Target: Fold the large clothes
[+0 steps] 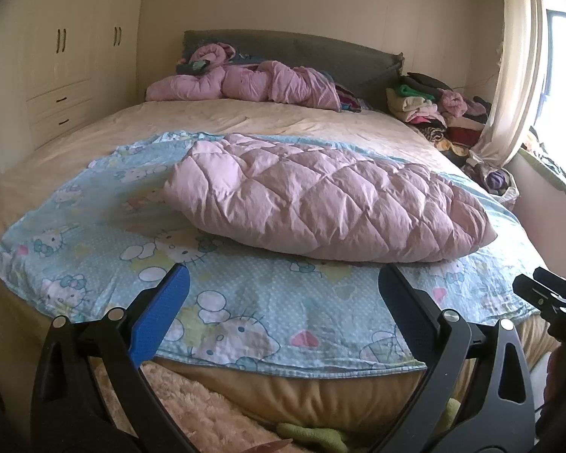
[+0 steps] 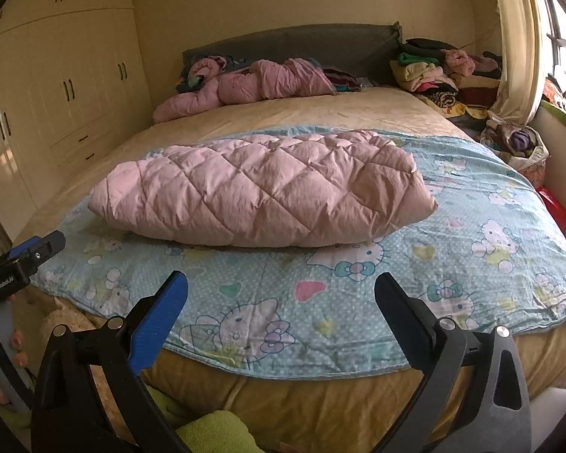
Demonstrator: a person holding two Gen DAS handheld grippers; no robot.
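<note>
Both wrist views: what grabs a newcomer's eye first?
The puffy pink quilted garment lying folded in the middle of the bed, on a blue cartoon-cat sheet spread over the near half. Then both grippers, left and right, held open and empty just short of the sheet's near edge. Farther back, a crumpled pink jacket lies at the headboard and a clothes pile sits at the bed's far right corner.

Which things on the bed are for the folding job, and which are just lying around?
For the job:
- pink quilted garment
- left tongs, open
- right tongs, open

Just lying about:
- cartoon-cat sheet under the garment
- crumpled pink bundle by the headboard
- pile of clothes beside the curtain
</note>
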